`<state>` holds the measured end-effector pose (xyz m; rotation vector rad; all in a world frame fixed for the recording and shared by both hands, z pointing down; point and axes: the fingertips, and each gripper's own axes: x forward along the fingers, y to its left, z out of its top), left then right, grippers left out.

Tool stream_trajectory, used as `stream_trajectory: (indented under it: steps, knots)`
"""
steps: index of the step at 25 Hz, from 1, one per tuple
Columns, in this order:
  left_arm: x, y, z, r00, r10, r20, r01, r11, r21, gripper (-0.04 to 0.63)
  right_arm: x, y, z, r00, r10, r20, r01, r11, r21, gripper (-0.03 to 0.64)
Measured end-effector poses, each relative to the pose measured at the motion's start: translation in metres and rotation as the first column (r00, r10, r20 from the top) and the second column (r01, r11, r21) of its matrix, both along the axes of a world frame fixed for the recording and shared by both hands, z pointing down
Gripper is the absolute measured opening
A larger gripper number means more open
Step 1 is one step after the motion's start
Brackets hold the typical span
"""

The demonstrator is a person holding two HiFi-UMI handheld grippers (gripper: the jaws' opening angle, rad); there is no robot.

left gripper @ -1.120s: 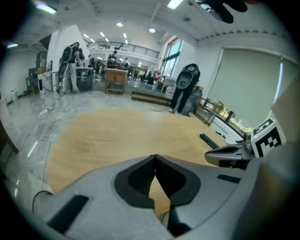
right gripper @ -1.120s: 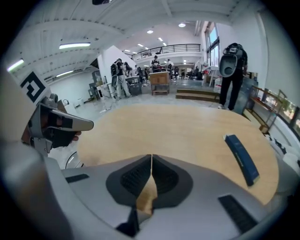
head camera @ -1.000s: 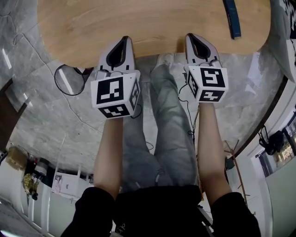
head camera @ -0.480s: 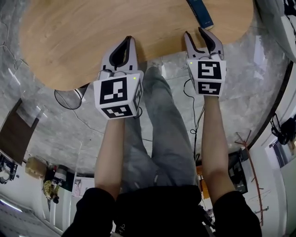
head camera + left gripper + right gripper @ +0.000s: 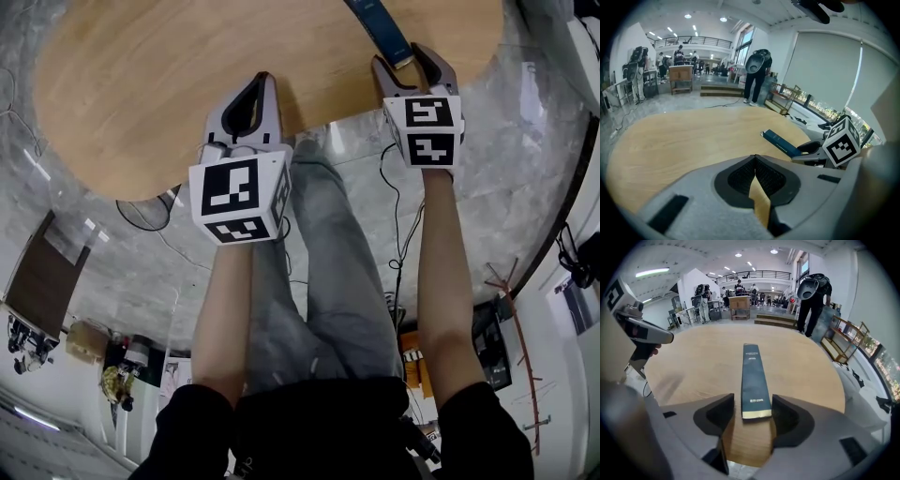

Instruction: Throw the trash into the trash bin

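Jaws of the right gripper [image 5: 413,61], just opened wide, flank the near end of a long dark-blue flat box [image 5: 753,376]; left gripper [image 5: 256,86] pressed together, empty.

print on dark blue box [image 5: 754,380] too small to read

Oval wooden table [image 5: 141,84] on grey marble floor [image 5: 94,281], white window blinds [image 5: 825,70] beyond

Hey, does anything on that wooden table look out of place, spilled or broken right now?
Nothing stands out. The wooden table shows no spill or damage. The only thing on it is a long dark blue box, which lies flat and looks intact, close to the table's near edge.
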<state>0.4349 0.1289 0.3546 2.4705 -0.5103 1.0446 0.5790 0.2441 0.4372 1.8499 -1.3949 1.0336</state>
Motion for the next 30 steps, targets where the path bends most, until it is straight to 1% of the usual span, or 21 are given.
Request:
stream_trajectory:
  steps: [3,4,9,13,18,21,24,28,30]
  knots:
    - [-0.008,-0.007,0.002,1.0,-0.019,0.002,0.019,1.0,0.001,0.008,0.005,-0.001,0.001,0.999,0.031,-0.018,-0.031,1.0,0.001,0.217]
    - [-0.014,-0.009,0.003,1.0,-0.027,0.003,0.027,1.0,0.0,0.008,0.003,-0.002,0.001,0.999,0.032,-0.014,-0.032,0.999,-0.001,0.195]
    - [-0.049,-0.025,0.002,0.997,-0.073,0.007,0.073,0.997,0.0,0.008,-0.029,-0.014,-0.006,0.999,0.017,0.04,-0.017,1.0,0.011,0.187]
    - [-0.078,-0.046,-0.002,0.989,-0.148,0.005,0.148,0.989,0.011,0.008,-0.056,-0.048,-0.019,0.997,-0.026,0.066,0.022,0.998,0.066,0.186]
    - [-0.124,-0.068,-0.006,0.972,-0.235,0.004,0.234,0.972,0.023,0.008,-0.103,-0.087,-0.029,0.99,-0.116,0.08,0.108,0.989,0.103,0.185]
    - [-0.163,-0.085,-0.004,0.956,-0.292,0.01,0.292,0.956,0.029,0.008,-0.142,-0.116,-0.034,0.98,-0.178,0.094,0.165,0.978,0.129,0.186]
    - [-0.199,-0.095,-0.006,0.935,-0.355,0.011,0.355,0.934,0.041,0.008,-0.175,-0.137,-0.04,0.967,-0.234,0.096,0.219,0.965,0.146,0.186]
    - [-0.25,-0.099,-0.015,0.9,-0.436,0.008,0.435,0.898,0.061,0.008,-0.215,-0.153,-0.05,0.951,-0.292,0.103,0.275,0.948,0.159,0.186]
    - [-0.279,-0.105,-0.017,0.876,-0.482,0.008,0.48,0.874,0.068,0.008,-0.24,-0.165,-0.054,0.938,-0.333,0.102,0.314,0.935,0.166,0.186]
